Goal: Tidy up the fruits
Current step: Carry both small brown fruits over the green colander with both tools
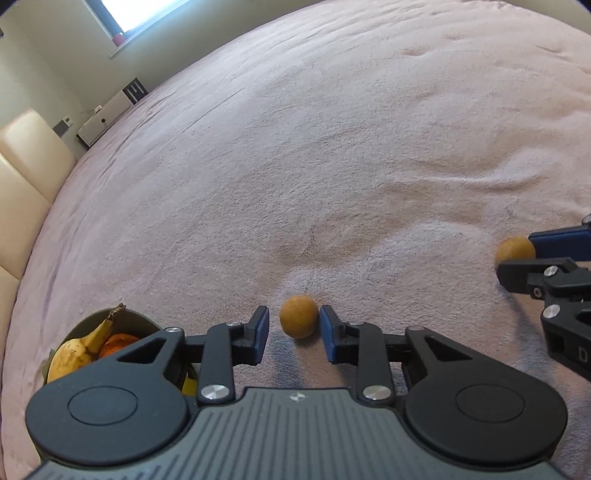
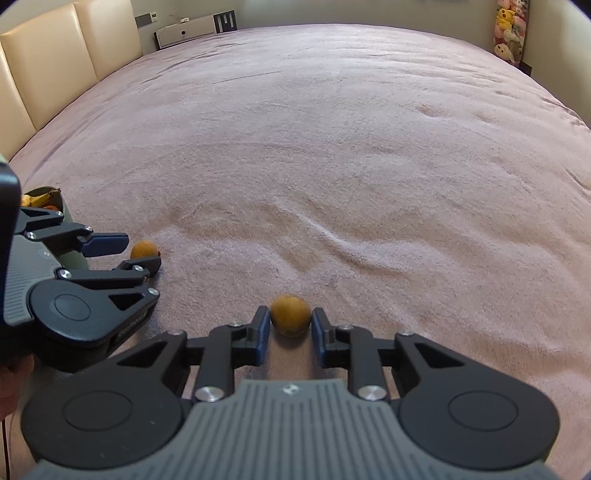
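Two small round brown-orange fruits lie on the pink blanket. My left gripper point(image 1: 294, 325) is open around the first fruit point(image 1: 299, 316), with small gaps on both sides. That fruit also shows in the right wrist view point(image 2: 144, 250), between the left gripper's fingers point(image 2: 105, 243). My right gripper point(image 2: 289, 325) is open around the second fruit point(image 2: 290, 314), its pads close to it. The second fruit shows in the left wrist view point(image 1: 514, 250) at the far right. A dark green bowl point(image 1: 138, 320) holds a banana point(image 1: 79, 349) and an orange fruit point(image 1: 117, 342).
The pink blanket point(image 2: 332, 147) covers a wide bed with wrinkles to the right. A cream padded headboard point(image 2: 55, 66) runs along the left. A white low cabinet point(image 2: 184, 33) stands beyond the bed. Plush toys point(image 2: 511, 29) hang at the far right.
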### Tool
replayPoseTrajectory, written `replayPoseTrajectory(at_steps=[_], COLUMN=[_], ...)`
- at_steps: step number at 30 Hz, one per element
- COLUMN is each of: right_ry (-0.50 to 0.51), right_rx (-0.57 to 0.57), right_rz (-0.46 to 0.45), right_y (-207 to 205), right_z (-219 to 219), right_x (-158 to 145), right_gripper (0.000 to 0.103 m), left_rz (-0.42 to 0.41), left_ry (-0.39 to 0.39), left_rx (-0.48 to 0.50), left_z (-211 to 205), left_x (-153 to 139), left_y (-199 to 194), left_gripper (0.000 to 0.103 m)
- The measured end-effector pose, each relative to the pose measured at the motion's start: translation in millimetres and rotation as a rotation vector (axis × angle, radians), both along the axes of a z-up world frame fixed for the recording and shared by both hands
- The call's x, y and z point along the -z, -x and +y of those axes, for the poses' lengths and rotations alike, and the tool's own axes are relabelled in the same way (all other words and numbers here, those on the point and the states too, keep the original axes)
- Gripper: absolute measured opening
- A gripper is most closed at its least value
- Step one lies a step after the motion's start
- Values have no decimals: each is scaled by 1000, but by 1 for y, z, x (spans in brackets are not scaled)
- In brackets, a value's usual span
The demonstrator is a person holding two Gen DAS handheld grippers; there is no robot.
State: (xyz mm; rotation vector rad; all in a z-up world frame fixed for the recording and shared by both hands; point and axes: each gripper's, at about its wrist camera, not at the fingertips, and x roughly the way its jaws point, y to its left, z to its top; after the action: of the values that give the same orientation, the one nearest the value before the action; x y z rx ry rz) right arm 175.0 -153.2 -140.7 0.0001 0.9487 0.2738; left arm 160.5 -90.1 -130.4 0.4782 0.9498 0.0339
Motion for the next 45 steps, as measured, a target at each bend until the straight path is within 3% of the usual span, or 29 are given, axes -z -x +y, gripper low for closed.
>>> replayPoseTrajectory(at_steps=[3,13,21,35,45], right_ry=[4,26,34,37,29], right_rx=[1,1,-34,-80,-167], right_rz=[-2,-9,-59,-155,-242], right_y=[0,1,6,24,59], right_z=[0,5,16,28,39], right_x=[0,-1,-16,-56,-89], right_gripper=[21,21,21,20,20], left_rz=[-10,-46,-90,-140,-187], left_ry=[5,49,109,204,268], left_rx=[-12,8,31,-40,-41], left_z=[4,9,3,32,52], left_x=[-2,-9,-34,-90,-126], left_y=[0,6,14,45,75], left_gripper=[22,22,21,22,22])
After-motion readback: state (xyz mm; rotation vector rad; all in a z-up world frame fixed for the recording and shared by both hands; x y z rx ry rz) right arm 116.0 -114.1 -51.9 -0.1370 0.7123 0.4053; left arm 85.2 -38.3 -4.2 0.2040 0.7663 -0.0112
